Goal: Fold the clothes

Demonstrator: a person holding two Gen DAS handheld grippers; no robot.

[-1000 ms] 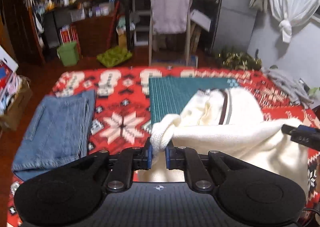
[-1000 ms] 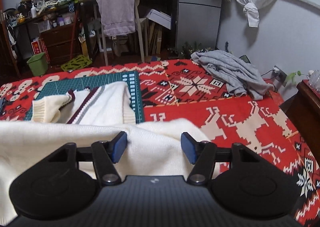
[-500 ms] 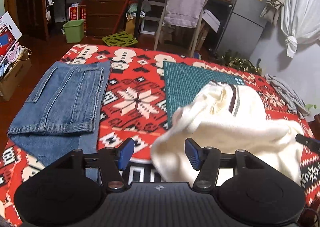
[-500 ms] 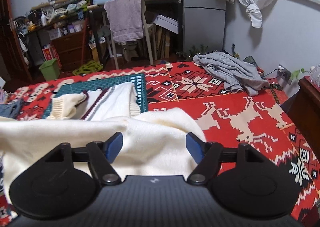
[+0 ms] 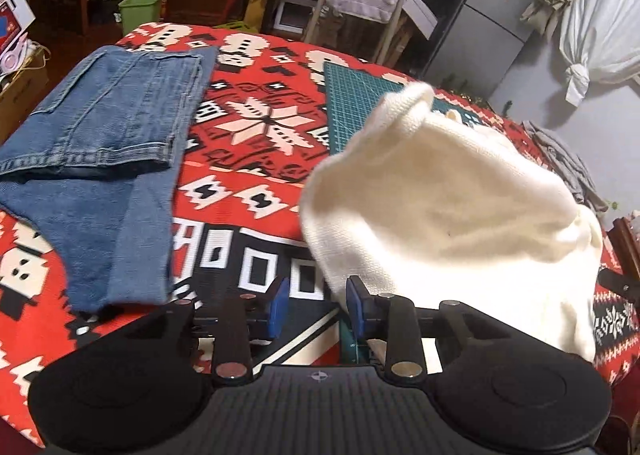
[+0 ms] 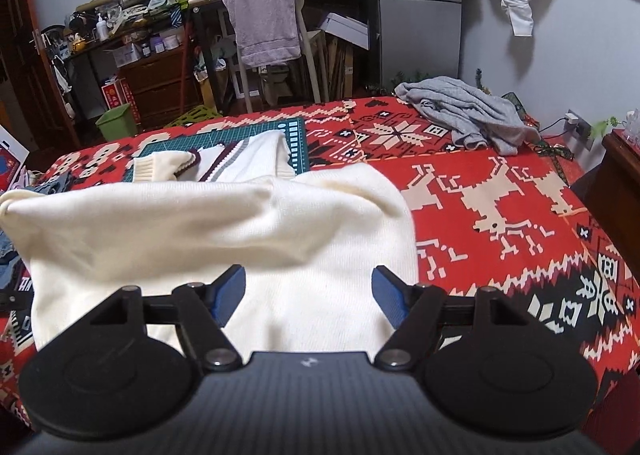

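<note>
Through my left wrist camera, my left gripper (image 5: 314, 305) has its blue-padded jaws apart, nothing between them. Just beside its right finger, the cream knitted sweater (image 5: 448, 199) lies heaped on the red patterned blanket (image 5: 256, 159), partly covering the green cutting mat (image 5: 352, 103). Folded blue denim jeans (image 5: 100, 143) lie further left.

Through my right wrist camera, my right gripper (image 6: 308, 297) hangs with jaws wide apart above the sweater (image 6: 208, 231), holding nothing. The sweater's striped collar lies on the mat (image 6: 224, 139). A crumpled grey garment (image 6: 468, 115) lies well apart at the blanket's far right.
</note>
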